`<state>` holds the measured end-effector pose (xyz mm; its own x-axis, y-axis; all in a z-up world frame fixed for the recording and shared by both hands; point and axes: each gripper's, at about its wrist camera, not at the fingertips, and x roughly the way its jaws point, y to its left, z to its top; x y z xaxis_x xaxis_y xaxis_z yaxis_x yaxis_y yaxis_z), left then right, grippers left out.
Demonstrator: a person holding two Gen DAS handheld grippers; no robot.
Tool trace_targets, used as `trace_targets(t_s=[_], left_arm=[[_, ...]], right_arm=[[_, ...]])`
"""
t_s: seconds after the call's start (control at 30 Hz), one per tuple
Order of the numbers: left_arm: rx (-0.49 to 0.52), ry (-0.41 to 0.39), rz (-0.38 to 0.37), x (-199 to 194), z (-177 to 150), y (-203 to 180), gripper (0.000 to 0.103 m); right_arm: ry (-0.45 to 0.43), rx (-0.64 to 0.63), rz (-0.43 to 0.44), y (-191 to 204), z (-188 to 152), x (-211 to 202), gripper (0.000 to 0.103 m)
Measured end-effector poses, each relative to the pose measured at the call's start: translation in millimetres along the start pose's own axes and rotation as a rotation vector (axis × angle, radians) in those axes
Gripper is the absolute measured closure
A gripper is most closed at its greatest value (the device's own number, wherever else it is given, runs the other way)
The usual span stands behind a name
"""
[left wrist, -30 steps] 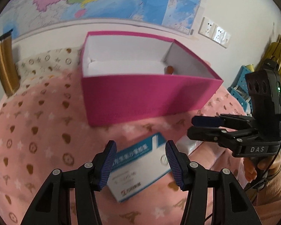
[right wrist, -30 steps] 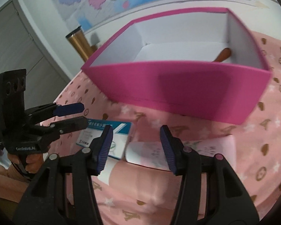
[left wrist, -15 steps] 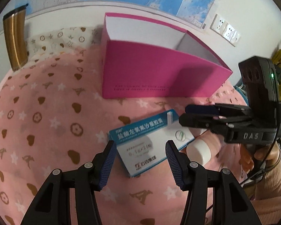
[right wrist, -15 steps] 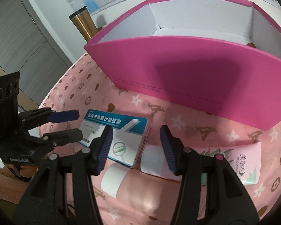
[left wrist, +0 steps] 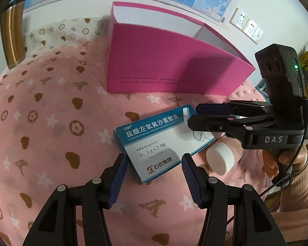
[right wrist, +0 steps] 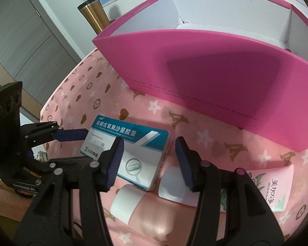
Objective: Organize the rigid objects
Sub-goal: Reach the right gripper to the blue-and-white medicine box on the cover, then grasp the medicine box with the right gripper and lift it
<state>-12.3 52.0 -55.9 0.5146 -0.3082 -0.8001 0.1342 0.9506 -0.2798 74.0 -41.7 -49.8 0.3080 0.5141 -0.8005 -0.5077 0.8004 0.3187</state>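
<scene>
Flat medicine box, long axis diagonal

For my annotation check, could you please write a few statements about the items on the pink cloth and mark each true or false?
1. The blue-and-white cardboard medicine box lies flat on the patterned pink cloth. True.
2. The left gripper is clamped on it. False: its jaws are open, no pad pressing.
3. The medicine box is inside the magenta cardboard storage box. False: it lies in front of it.
4. A gold metal tumbler stands beyond the storage box. True.
5. The right gripper holds a tube. False: it is empty.
</scene>
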Motion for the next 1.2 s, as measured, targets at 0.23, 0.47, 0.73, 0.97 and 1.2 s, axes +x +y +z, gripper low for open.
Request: trace_targets(t_s=[0.23,0.47,0.73,0.97,1.2], left_arm=[[-0.019,0.006,-0.007,4.2,0.8,4.6,0.051],[-0.029,-0.002,-0.005,5.1,2.6,6.4,0.055],[-0.018,-0.007,0.012,7.2,6.7,3.3,0.055],[-0.007,-0.032,0.007,1.0,15.1,0.0,0.055],[0.007,-0.045,-0.007,-2.9,22.3,-5.9,0.055]], right_arm=[[0.048,-0.056,-0.017,9.4,-0.5,7.8,0.049],[0.051,-0.056,-0.024,8.4,-1.4,8.6,0.049],[0.037,-0.044,-0.061,10.0,-2.8,9.0,0.052],[-0.009,-0.017,-0.058,7.7,-2.6,-3.4,0.052],[-0.057,-0.001,-0.064,4.3,0.4,-20.7,0.052]])
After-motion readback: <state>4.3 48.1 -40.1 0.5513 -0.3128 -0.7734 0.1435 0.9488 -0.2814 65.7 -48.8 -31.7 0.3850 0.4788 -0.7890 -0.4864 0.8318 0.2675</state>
